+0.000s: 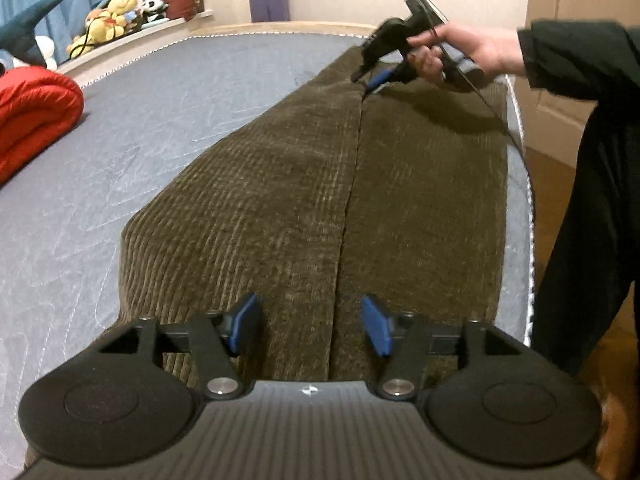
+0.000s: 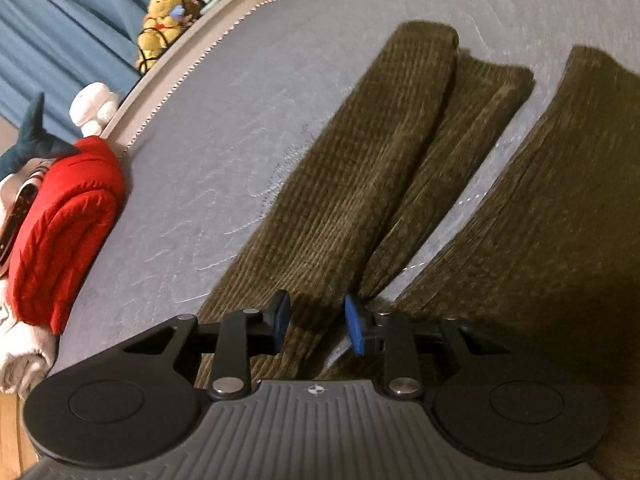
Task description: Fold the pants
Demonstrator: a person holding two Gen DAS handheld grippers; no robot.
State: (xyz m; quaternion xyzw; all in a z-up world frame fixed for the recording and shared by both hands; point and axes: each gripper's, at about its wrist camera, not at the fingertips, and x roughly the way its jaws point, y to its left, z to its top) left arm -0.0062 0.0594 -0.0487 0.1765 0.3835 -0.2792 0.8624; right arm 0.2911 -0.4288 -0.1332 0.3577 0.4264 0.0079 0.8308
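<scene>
The pants (image 1: 320,184) — dark olive corduroy — lie stretched along the near side of the grey mattress (image 1: 140,128), close to its edge. In the left wrist view the two halves sit side by side with a seam-like gap down the middle; from the right wrist view the legs look uneven, one already doubled over another layer and a third strip lying apart with bare mattress between.

The left gripper (image 1: 311,326) hangs over one end of the cloth, its blue pads spread wide and holding nothing. The right gripper (image 2: 316,322) is down at the far end, jaws parted a little less and empty as well, as far as I can tell.

The risk, I'd say, is a pinch that takes only the top layer — thick corduroy would then drag and leave the stacked legs skewed. Being so near the edge, the cloth could slide off. A red jacket (image 1: 32,116) and soft toys (image 1: 108,16) sit well clear.
</scene>
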